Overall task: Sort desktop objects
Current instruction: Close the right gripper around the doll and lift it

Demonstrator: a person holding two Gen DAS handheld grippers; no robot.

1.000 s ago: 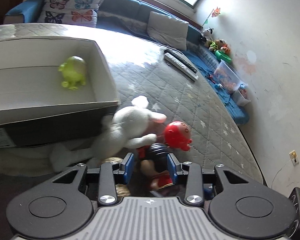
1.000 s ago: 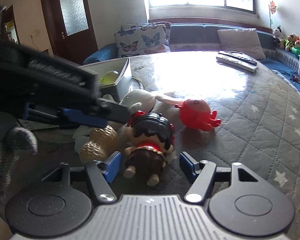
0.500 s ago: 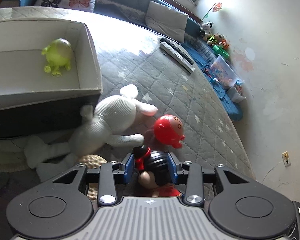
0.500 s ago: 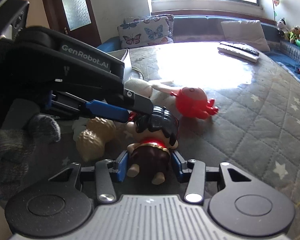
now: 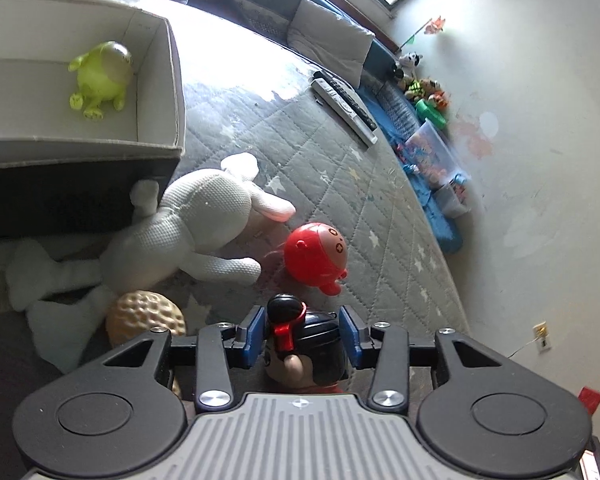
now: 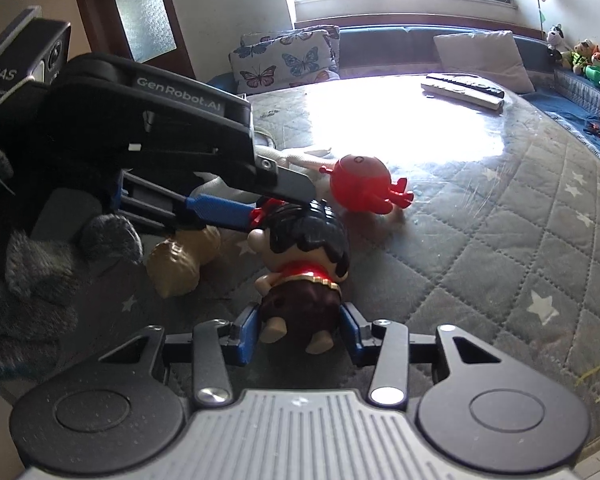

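Two tools are closed on one doll (image 6: pixel 304 264), which lies on the quilted tabletop (image 6: pixel 500 240). The right tool (image 6: pixel 300 334) is clamped narrowly on the doll's brown body near the legs, while the left tool (image 5: pixel 303 334) is pressed on either side of its black-haired head. Such a double hold is probably used so that the top-heavy figure is lifted level rather than swung from one end. A white box (image 5: pixel 156 80) stands to the left, with a green toy (image 5: pixel 100 76) already laid inside, so it is judged to be the sorting bin. A white plush rabbit (image 5: pixel 204 220), a red octopus toy (image 5: pixel 316 256) and a tan ridged toy (image 5: pixel 144 316) are left beside the doll, not yet sorted.
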